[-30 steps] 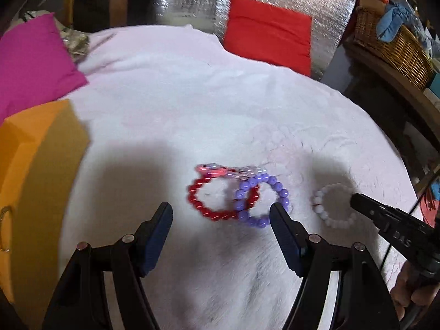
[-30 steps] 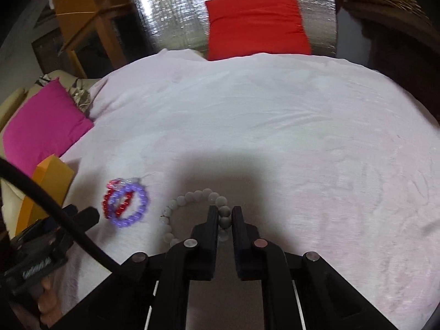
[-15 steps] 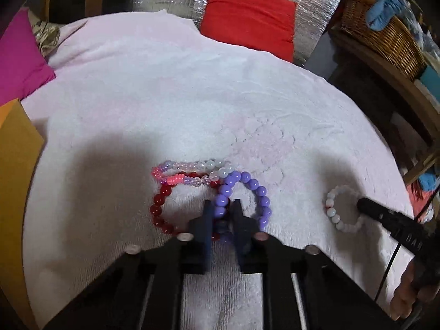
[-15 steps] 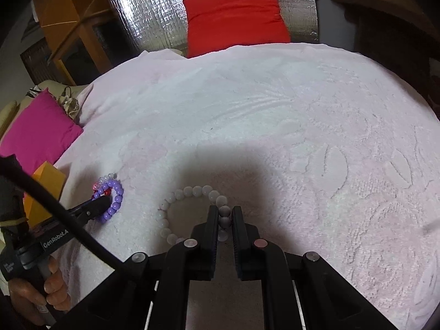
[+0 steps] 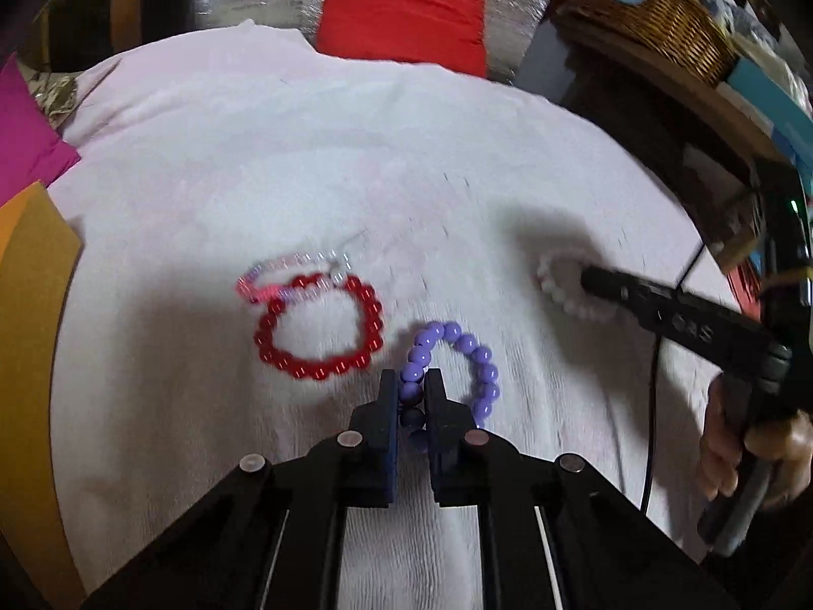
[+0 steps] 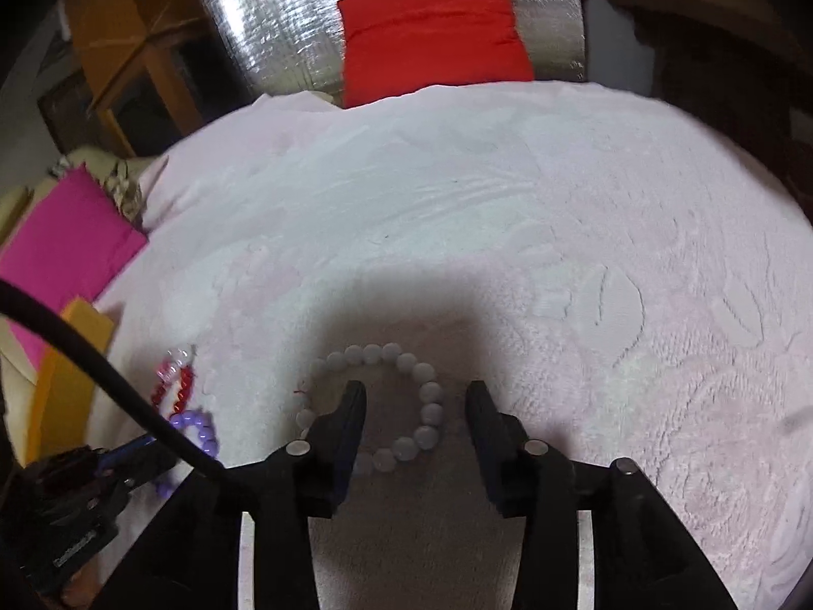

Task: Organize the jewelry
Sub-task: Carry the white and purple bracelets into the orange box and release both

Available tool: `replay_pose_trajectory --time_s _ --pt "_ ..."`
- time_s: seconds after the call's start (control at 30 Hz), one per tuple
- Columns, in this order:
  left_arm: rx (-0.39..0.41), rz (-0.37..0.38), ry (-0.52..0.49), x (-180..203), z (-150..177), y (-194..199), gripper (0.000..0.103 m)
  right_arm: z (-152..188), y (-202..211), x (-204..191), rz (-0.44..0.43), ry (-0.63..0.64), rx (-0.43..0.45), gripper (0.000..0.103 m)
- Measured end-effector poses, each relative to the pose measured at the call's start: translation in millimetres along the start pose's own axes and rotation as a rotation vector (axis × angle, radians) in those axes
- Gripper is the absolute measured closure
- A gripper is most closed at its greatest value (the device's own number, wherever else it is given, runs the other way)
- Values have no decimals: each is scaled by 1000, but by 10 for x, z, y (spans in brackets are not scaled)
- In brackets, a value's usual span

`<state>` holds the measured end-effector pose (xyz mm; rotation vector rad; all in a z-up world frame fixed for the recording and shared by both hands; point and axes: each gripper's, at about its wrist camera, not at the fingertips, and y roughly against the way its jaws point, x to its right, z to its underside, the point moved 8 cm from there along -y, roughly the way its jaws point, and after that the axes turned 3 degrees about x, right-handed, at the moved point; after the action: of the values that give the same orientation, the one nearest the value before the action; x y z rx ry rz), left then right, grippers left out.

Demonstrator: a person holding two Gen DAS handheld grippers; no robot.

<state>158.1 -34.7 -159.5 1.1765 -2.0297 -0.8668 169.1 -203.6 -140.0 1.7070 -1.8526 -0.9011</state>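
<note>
Pale pink plush cloth [image 5: 315, 152], embossed with raised swirls, covered the round surface I was working over. My left gripper [image 5: 411, 391] had its jaws pinched tight on the near beads of the purple bracelet [image 5: 477, 361], a ring of glossy round beads lying just right of the red bracelet [image 5: 317, 330]. A thin strand of small clear and pink beads [image 5: 289, 274] overlapped the red ring's far edge. Only the left view showed these rings whole; from the right wrist they were a small cluster at the left, partly behind a black cable [image 6: 101, 371]. That right view gave me the white bracelet [image 6: 427, 396] clearly: matte, pale round beads, its right side lying between the opening jaws of my right gripper [image 6: 414, 401], pads not touching it. An orange box [image 5: 25, 356] sat at the left edge, a magenta cushion [image 6: 66, 244] beyond it. Farther back, a red cushion [image 6: 432, 35] leaned against crinkled silver foil [image 6: 269, 40]. Only the left view caught the wicker basket [image 5: 660, 25] with something blue in it.
</note>
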Motion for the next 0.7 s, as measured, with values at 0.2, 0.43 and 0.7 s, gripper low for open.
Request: replay_pose_trajectory --time_s 0.2,0.43,0.7 --pt "-45 60 -22 4 128 56 85 4 36 -6 20 45 16 92" --pt "-38 43 -49 58 151 71 79 35 141 69 2 2 20 93" --pt "1 1 -46 62 131 125 93 3 400 84 -47 -33 74 93"
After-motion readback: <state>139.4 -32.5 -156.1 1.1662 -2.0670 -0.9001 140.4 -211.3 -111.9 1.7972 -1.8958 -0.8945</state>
